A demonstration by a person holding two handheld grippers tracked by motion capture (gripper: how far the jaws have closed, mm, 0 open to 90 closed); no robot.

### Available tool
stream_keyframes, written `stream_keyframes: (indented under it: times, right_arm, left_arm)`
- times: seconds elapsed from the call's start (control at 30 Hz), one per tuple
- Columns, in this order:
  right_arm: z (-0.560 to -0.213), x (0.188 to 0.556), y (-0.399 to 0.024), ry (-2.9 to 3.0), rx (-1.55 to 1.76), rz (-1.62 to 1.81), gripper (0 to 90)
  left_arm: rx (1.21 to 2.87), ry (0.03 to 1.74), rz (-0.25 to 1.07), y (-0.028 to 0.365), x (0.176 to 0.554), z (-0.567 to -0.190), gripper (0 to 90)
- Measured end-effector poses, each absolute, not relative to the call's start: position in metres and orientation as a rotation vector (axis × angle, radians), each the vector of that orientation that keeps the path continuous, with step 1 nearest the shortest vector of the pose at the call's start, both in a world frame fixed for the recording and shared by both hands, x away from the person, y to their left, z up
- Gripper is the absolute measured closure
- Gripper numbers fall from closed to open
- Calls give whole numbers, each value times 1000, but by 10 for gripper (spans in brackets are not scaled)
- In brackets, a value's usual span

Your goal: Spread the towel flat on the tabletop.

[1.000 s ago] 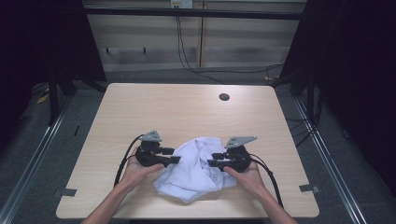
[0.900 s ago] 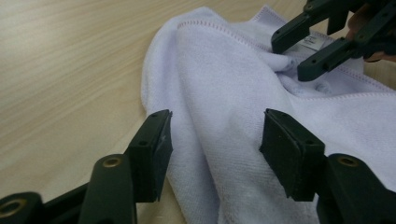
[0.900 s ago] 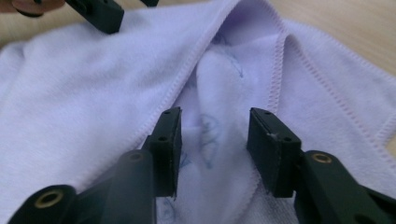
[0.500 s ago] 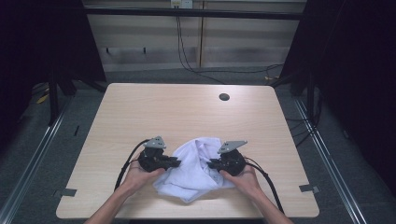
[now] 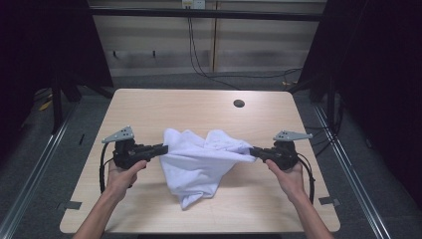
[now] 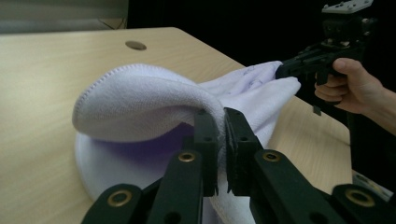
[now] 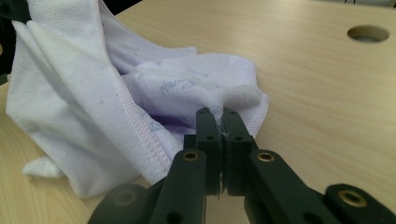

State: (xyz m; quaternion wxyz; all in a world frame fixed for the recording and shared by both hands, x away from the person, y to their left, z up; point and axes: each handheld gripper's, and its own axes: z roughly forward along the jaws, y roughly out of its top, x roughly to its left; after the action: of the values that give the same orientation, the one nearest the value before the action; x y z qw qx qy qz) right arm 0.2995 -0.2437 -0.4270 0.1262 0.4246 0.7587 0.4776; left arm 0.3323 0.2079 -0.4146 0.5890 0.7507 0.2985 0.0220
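Both jaws have just been closing, and now cloth is caught between each pair. The left hand-held gripper (image 5: 161,148) is clenched on one edge of the white towel (image 5: 199,162); its own view shows a fold of hem squeezed between the pads. The right hand-held gripper (image 5: 252,152) grasps the opposite edge, a thin pinch of fabric in its jaws. The towel hangs stretched between them, its lower corner drooping onto the surface (image 5: 149,107), well short of the round hole (image 5: 239,103) near the far edge. Folds hide the towel's middle, so its remaining corners are hard to make out.
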Motion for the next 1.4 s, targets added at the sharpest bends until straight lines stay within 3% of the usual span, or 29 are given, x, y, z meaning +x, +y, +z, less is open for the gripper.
stream_keyframes:
  times: [0.3,0.43,0.73,0.9,1.03,1.2,1.4]
  right_arm:
    - [-372,319,-249,2086,1190,1496,875]
    - [-335,344,-247,2037,1188,1513,875]
    - [-287,393,-237,1991,1178,1505,875]
    - [-263,406,-241,1887,1132,1598,875]
    - [-269,400,-244,1879,1112,1616,875]
    - [-338,380,-259,2003,1183,1532,875]
    - [-386,351,-276,2087,1246,1479,876]
  left_arm:
    - [1692,679,152,204,349,-369,851]
    - [1690,697,210,204,363,-349,851]
    - [1623,712,351,208,392,-295,850]
    - [1607,663,404,206,390,-270,851]
    - [1647,606,394,202,372,-277,850]
    - [1768,598,232,186,345,-350,849]
    - [1857,580,56,166,313,-402,846]
